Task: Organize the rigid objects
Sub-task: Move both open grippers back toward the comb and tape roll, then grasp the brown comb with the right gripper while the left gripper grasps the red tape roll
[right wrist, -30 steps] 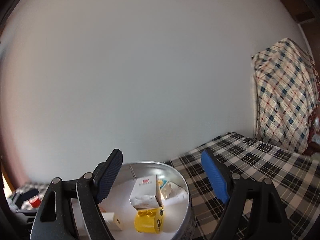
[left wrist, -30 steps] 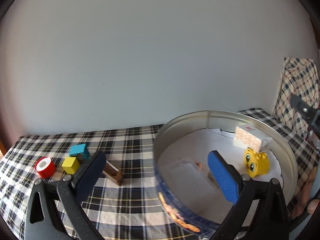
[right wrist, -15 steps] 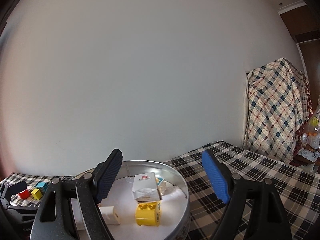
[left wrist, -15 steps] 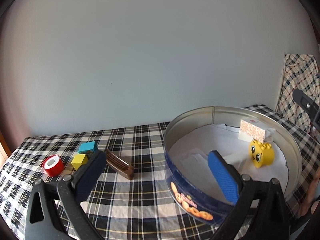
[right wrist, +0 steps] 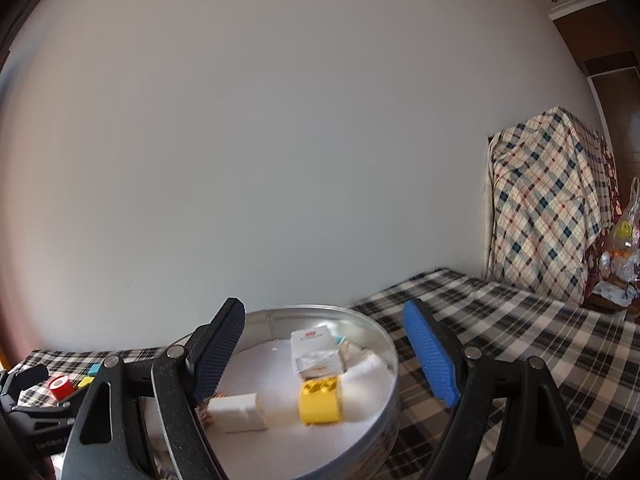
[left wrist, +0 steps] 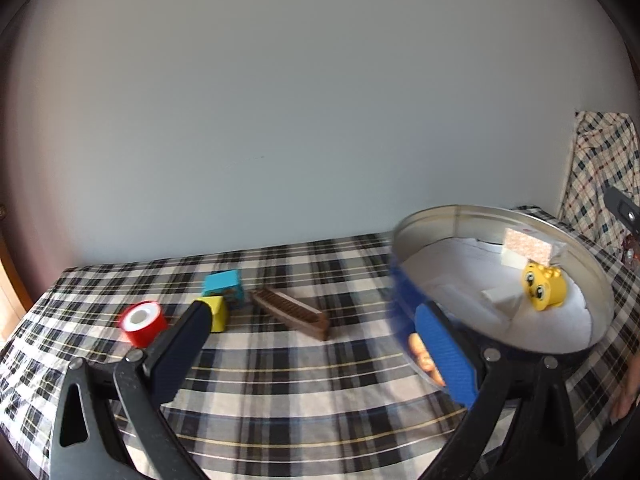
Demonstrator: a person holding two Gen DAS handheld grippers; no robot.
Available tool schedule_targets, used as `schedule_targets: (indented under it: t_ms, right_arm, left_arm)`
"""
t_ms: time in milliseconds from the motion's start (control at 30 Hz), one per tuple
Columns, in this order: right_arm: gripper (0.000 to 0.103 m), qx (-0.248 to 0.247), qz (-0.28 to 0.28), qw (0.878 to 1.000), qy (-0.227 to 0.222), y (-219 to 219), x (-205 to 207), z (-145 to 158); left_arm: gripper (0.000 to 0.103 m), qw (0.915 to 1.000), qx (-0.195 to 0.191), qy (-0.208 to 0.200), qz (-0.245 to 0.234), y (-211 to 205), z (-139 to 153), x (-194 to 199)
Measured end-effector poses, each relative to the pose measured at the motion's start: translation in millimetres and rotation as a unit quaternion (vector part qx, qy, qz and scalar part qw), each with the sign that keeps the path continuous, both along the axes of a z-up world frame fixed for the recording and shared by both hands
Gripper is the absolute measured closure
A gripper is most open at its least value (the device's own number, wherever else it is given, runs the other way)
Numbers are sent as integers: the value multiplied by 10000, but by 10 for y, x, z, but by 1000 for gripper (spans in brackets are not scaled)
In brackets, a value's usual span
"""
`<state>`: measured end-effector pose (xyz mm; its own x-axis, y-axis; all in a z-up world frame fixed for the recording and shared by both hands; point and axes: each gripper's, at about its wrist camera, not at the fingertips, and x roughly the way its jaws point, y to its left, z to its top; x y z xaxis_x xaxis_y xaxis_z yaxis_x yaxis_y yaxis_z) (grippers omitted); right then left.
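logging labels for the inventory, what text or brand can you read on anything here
Nothing reads clearly.
White box in the tin: a red mark on top, too small to read.
Tin's blue side: printed picture only, lettering blurred.
Left gripper's body, at the edge of the right wrist view: faint pale lettering, unreadable.
Blue block: side print blurred.

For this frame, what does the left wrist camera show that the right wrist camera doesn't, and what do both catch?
Only the left wrist view: the brown comb lying on the checked cloth, and the yellow face block's eyes. Only the right wrist view: a white box near the tin's front wall and a plastic bag at far right. Both: the tin, face block, red roll, yellow cube, blue cube.
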<state>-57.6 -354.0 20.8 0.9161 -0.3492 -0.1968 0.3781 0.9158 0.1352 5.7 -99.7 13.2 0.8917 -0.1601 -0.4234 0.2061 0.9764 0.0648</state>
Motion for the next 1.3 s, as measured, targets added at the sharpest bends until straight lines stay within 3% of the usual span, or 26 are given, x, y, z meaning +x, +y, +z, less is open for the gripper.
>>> schedule_targets:
  t_ms: [400, 633, 767, 1033, 1200, 1267, 1300]
  right_arm:
    - [20, 72, 517, 9984, 205, 686, 240, -81]
    - [20, 13, 1018, 9939, 418, 1181, 551, -149]
    - [20, -168, 1324, 9878, 797, 1460, 826, -215]
    - [20, -404, 1982, 9684, 1457, 1845, 1341, -341]
    - [21, -539, 2424, 9442, 2165, 2064, 1721, -466]
    - [39, -604, 2604, 9323, 2437, 2144, 1824, -531]
    - [41, -597, 2684, 9249, 2628, 2173, 1892, -578]
  left_arm:
    - [0, 9994, 103, 8, 316, 546, -37, 132]
    - [0, 9979, 8, 226, 602, 976, -78, 331]
    - [0, 9963, 44, 314, 799, 1191, -105, 453]
    - [0, 9899, 53, 683, 1241, 1577, -187, 735]
    - [0, 9822, -33, 1030, 1572, 1857, -262, 912]
    - [0, 9794, -83, 1155, 1652, 1960, -293, 971]
    - [0, 9785, -109, 1199, 1671, 1985, -299, 981]
